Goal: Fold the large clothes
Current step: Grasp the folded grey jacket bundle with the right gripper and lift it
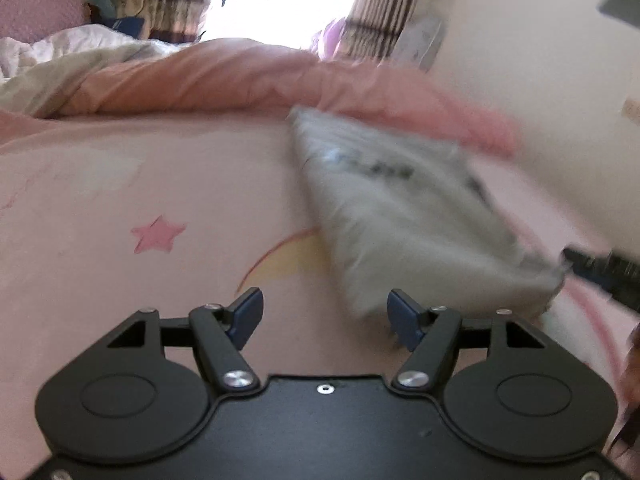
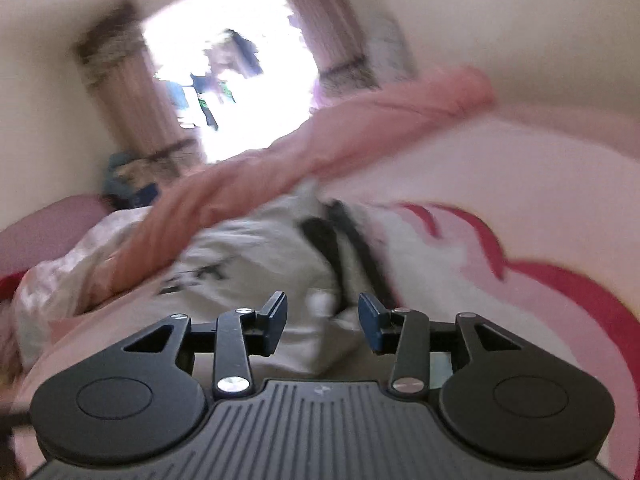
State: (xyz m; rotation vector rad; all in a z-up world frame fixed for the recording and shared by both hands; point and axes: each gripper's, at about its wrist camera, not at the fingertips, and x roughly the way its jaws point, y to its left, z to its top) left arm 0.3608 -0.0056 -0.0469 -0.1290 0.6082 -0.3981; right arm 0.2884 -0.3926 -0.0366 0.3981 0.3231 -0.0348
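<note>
A folded grey garment (image 1: 400, 208) with dark print lies on the pink bed sheet (image 1: 160, 184), blurred by motion. My left gripper (image 1: 324, 316) is open and empty, just short of the garment's near left corner. The right gripper's dark tip (image 1: 600, 268) shows at the garment's right corner. In the right wrist view the same grey garment (image 2: 256, 264) with dark straps (image 2: 328, 240) lies ahead, and my right gripper (image 2: 323, 322) is open over its near edge with nothing between the fingers.
A rolled pink quilt (image 1: 240, 76) lies across the back of the bed, also in the right wrist view (image 2: 320, 140). A bright window with striped curtains (image 1: 380, 8) is behind it. White bedding (image 1: 48, 48) is piled at the left. A wall runs along the right.
</note>
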